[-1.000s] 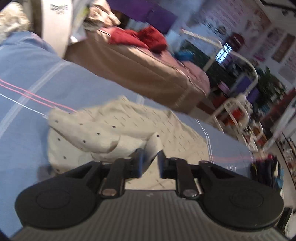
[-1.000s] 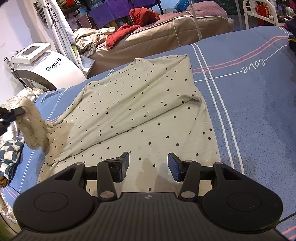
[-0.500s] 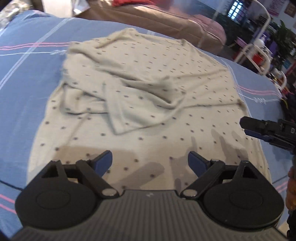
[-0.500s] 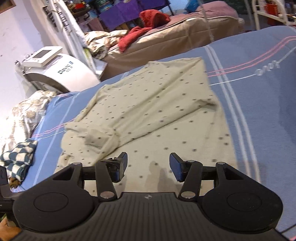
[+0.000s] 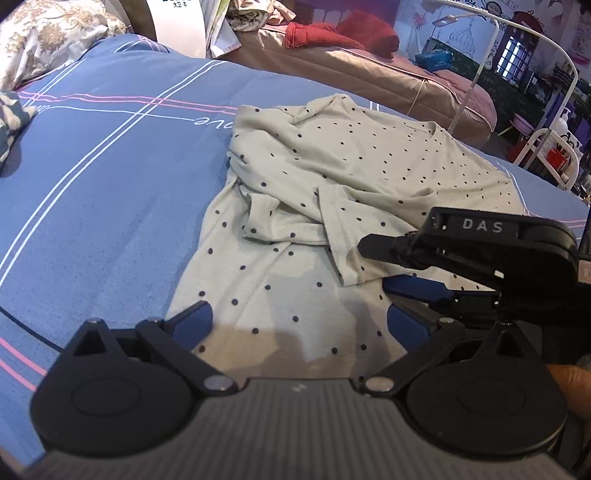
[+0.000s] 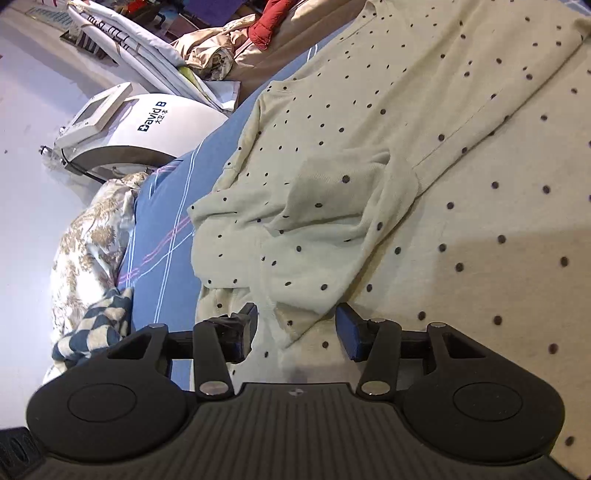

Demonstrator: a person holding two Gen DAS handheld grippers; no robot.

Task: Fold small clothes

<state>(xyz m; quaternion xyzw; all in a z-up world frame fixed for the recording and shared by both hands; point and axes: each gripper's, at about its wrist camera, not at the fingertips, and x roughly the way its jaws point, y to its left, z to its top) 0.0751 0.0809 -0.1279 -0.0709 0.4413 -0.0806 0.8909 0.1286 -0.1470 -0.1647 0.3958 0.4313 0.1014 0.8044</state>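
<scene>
A cream dotted shirt point(image 5: 332, 206) lies on the blue bedspread point(image 5: 110, 184), its left sleeve point(image 5: 295, 218) folded over the body. My left gripper point(image 5: 299, 321) is open and empty above the shirt's near hem. My right gripper point(image 6: 295, 328) is open, tilted on its side, its jaws either side of the folded sleeve's cuff edge point(image 6: 291, 325). It also shows in the left wrist view point(image 5: 388, 266), reaching in from the right over the sleeve end.
A checked cloth point(image 6: 92, 332) and a floral pillow point(image 6: 85, 240) lie at the bed's left edge. A white machine point(image 6: 147, 125) stands beyond. A brown bed point(image 5: 369, 74) with red clothes point(image 5: 343, 33) lies behind.
My left gripper let go of the sleeve, which now lies folded over the shirt, and pulled back open. My right gripper rolled sideways and moved left onto the sleeve cuff.
</scene>
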